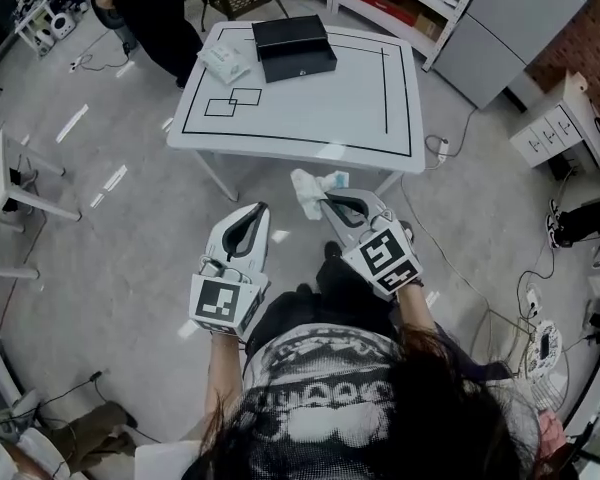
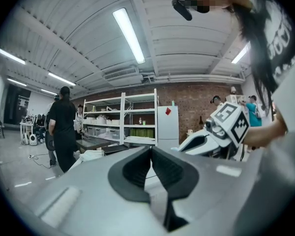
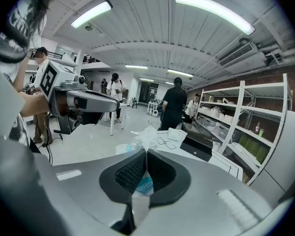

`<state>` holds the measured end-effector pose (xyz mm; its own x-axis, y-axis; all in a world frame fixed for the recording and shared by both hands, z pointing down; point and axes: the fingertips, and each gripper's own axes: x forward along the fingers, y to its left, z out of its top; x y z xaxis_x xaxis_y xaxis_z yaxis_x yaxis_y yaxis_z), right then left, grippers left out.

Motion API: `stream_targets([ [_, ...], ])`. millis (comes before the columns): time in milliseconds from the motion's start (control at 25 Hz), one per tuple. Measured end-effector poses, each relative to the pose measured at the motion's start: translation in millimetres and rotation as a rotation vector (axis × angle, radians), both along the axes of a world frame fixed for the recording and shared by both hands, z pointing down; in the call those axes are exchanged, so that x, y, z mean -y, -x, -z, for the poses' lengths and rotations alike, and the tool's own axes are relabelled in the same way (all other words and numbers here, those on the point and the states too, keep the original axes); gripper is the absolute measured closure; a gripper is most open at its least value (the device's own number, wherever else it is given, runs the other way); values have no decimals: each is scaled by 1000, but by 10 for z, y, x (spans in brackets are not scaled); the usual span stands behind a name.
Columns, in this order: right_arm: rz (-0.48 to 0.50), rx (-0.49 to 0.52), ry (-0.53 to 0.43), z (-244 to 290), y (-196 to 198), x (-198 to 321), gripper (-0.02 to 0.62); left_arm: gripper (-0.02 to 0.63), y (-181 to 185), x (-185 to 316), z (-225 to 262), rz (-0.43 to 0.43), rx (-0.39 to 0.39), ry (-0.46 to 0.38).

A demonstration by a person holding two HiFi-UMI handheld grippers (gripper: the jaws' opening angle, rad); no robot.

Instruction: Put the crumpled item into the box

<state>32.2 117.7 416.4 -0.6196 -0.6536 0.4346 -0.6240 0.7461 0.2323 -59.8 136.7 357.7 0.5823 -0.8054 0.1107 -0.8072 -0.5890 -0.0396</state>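
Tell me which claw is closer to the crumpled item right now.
Right. The right claw is shut on the crumpled item, pinching it at the tips. The left claw, shut and empty, sits off to its left, apart from it.

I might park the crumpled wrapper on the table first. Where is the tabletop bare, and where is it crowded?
Bare: the table's whole near half and its right side, from the black box across to the taped line by the right edge. Crowded: the far edge toward the left, where the box and a white packet sit side by side.
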Motion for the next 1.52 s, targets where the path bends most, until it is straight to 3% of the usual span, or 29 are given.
stream_targets([
  [520, 20, 0, 27, -129, -26, 593, 581, 606, -74, 547, -164, -8, -18, 30],
  [1080, 65, -13, 50, -244, -397, 2148, 581, 606, -224, 1957, -164, 91, 11, 58],
  [1520, 103, 6, 50, -316, -669, 3080, 581, 606, -434, 2753, -139, 156, 43, 45],
])
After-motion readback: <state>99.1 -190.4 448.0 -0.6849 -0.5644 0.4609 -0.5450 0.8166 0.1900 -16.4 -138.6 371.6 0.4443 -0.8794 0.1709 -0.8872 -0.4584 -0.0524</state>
